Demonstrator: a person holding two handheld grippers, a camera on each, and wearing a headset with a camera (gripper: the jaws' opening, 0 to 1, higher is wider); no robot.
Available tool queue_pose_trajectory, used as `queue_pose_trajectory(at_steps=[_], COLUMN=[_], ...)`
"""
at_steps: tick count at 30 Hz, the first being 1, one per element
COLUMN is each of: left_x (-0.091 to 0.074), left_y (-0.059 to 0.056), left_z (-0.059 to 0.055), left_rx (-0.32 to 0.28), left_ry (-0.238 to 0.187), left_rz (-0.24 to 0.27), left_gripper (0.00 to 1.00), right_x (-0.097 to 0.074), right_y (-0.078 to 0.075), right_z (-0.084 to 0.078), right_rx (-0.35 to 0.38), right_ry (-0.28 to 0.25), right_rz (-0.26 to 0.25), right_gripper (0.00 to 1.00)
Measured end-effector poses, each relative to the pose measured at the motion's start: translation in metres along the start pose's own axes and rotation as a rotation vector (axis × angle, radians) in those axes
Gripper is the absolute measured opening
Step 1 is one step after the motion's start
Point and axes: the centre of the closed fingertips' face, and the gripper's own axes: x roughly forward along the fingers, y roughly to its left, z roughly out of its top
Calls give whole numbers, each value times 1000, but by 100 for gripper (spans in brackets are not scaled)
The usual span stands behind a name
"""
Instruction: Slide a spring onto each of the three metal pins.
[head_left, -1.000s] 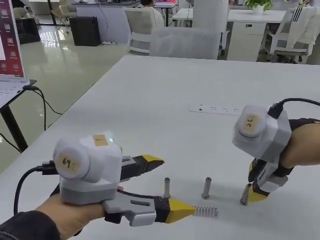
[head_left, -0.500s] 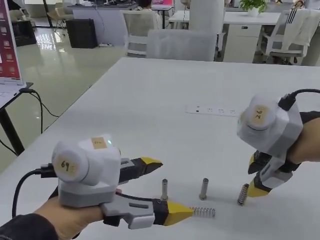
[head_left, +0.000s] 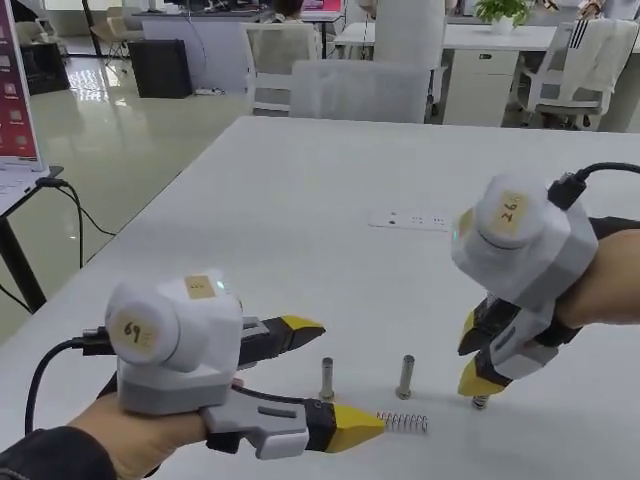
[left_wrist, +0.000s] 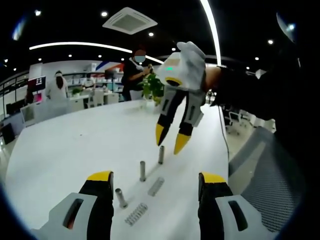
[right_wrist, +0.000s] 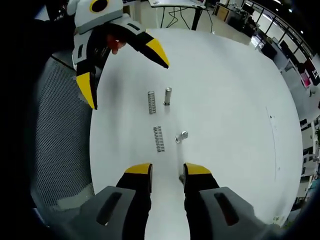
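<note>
Entry: springs and metal pins, on a white table (head_left: 300, 200). The first spring (head_left: 405, 422) lay on its side just beside the middle pin (head_left: 405, 375). The second spring (left_wrist: 136, 214) lay flat just beside the left pin (head_left: 327, 378). Both of these pins stood upright and bare. The third pin (left_wrist: 161, 154) stood directly beneath the right gripper (head_left: 470, 358) and looked already sleeved by a coil, though it was too small to confirm. The right gripper's jaws were parted with nothing between them. The left gripper (head_left: 342, 373) had its jaws spread wide and empty, one tip near the first spring. Handling, as judged: the springs were light, thin-wire coils, soft along their length, apt to roll and to flick out of a hard pinch. They were best taken gently across the coil towards one end, leaving the other end's bore free for the pin top. The pins were stiff and slender, free-standing — likely to topple under any sideways push.
</note>
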Motion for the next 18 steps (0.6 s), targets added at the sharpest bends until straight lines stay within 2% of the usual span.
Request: queue_pose_trajectory(at_steps=[7,18], left_x=[0,1], left_y=[0,0], left_z=[-1,-2], left_rx=[0,0], left_ry=[2,11], left_rz=[0,-2], left_gripper=[64,64], right_x=[23,58], right_y=[7,10], right_z=[2,-1], right_rx=[-4,-33], right_ry=[4,21], right_rz=[38,67], right_gripper=[20,17])
